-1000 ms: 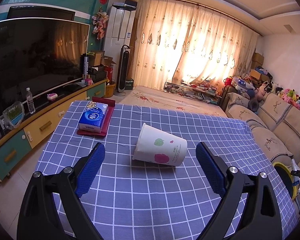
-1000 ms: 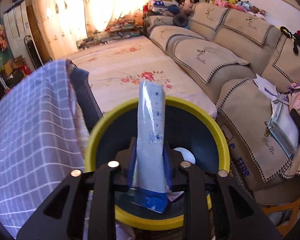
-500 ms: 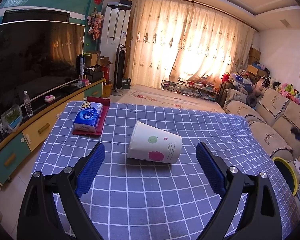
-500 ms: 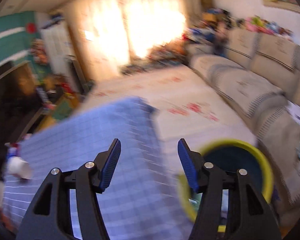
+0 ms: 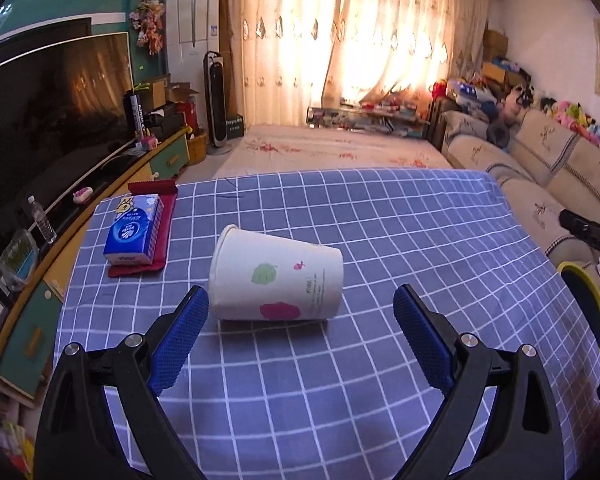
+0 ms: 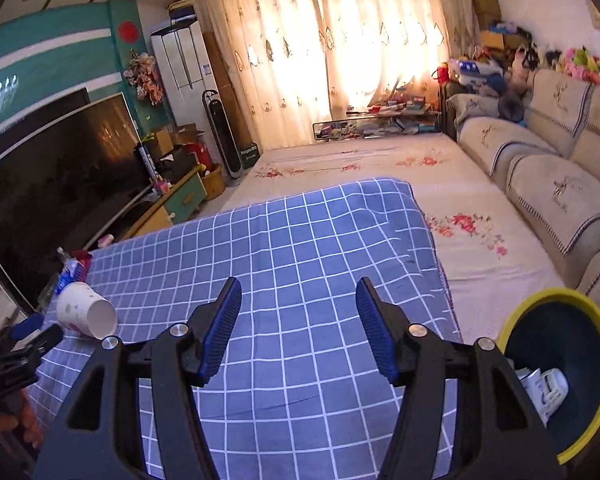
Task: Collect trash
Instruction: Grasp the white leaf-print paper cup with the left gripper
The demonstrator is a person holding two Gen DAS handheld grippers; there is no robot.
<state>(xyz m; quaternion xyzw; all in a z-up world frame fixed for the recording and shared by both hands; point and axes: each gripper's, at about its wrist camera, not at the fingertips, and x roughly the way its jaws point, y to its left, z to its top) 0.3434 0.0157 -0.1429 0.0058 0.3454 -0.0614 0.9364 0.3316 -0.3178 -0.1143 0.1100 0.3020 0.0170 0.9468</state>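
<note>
A white paper cup [image 5: 276,278] with green and pink fruit prints lies on its side on the blue checked tablecloth [image 5: 380,240]. My left gripper [image 5: 300,336] is open just short of it, the left pad close to the cup's rim. In the right wrist view the same cup [image 6: 86,314] lies far left. My right gripper [image 6: 298,326] hangs open and empty over the cloth. The yellow-rimmed bin [image 6: 560,376] stands beside the table at the right, with a blue-and-white wrapper [image 6: 546,390] inside it.
A blue tissue pack [image 5: 132,234] rests on a red packet [image 5: 165,220] at the table's left. A TV [image 5: 52,120] and low cabinet run along the left. A sofa [image 6: 548,172] lines the right wall. The bin's rim [image 5: 580,280] shows at the table's right edge.
My right gripper let go of the blue-and-white wrapper into the bin, opened, and swung left and up over the table. My left gripper moved closer to the cup.
</note>
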